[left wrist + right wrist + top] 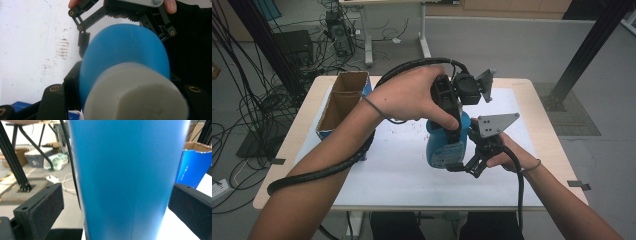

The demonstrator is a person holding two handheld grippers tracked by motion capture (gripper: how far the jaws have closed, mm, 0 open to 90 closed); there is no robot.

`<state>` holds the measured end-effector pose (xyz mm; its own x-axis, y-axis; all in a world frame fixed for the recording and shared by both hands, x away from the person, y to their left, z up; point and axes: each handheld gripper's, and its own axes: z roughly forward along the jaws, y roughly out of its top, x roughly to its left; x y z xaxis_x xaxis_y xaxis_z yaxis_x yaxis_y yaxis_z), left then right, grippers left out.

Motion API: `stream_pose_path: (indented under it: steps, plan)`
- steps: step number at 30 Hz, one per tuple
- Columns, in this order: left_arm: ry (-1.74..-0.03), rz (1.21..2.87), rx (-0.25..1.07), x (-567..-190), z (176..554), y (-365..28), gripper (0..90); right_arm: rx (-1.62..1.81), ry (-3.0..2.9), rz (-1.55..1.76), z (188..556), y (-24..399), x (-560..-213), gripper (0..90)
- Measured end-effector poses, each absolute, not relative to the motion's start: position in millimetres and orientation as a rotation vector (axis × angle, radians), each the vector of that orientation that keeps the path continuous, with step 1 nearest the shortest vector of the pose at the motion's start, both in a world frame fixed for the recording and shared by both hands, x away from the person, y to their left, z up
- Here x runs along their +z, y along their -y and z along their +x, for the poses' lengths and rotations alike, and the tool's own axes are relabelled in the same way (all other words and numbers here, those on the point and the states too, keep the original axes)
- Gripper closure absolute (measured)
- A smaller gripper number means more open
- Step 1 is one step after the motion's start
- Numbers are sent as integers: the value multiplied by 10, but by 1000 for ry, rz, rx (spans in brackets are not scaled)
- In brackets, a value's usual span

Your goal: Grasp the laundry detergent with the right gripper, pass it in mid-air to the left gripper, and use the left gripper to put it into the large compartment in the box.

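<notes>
A blue bottle (446, 142) stands up over the middle of the white mat (402, 175) on the table (302, 125); its lower end is near the mat, but you cannot tell if it touches. In the high view the left gripper (453, 112) comes at the bottle from 12 o'clock, up by its top; the left hand (409, 95) wraps around that gripper. In the left gripper view the bottle (125, 53) has a white cap (136, 93) very close to the camera; the two black jaws sit tight on both sides of the bottle just under the cap, so this gripper has a firm hold of it.

The right gripper (469, 165) is low down at about 4 o'clock from the bottle, with the right hand (507, 152) behind it. In the right gripper view the bottle (127, 180) is a big blue wall in the middle; one black jaw stands off at 8 o'clock and the other at 4 o'clock, with a gap of light on each side. So these jaws are wide apart; the bottle is between them but they do not squeeze it.

A brown and blue cardboard box (343, 100) with an open top stands at 9 o'clock from the bottle, at the left edge of the mat, well apart from both grippers. In the right gripper view its blue side (191, 170) shows at 2 o'clock.
</notes>
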<state>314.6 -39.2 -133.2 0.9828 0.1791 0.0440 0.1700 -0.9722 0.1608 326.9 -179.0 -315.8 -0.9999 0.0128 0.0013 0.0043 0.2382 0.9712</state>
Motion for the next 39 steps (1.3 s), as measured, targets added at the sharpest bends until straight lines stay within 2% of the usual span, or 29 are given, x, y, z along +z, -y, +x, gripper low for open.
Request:
stream_pose_path:
  steps: [20, 39]
  plan:
    - [-389, 2977, 123, -1372, 3264, 267, 377, 1365, -2788, 341, 3396, 1938, -3212, 39]
    - [-505, 2969, 116, -1403, 3316, 123, 378, 923, -3021, 413, 3379, 2021, -3354, 39]
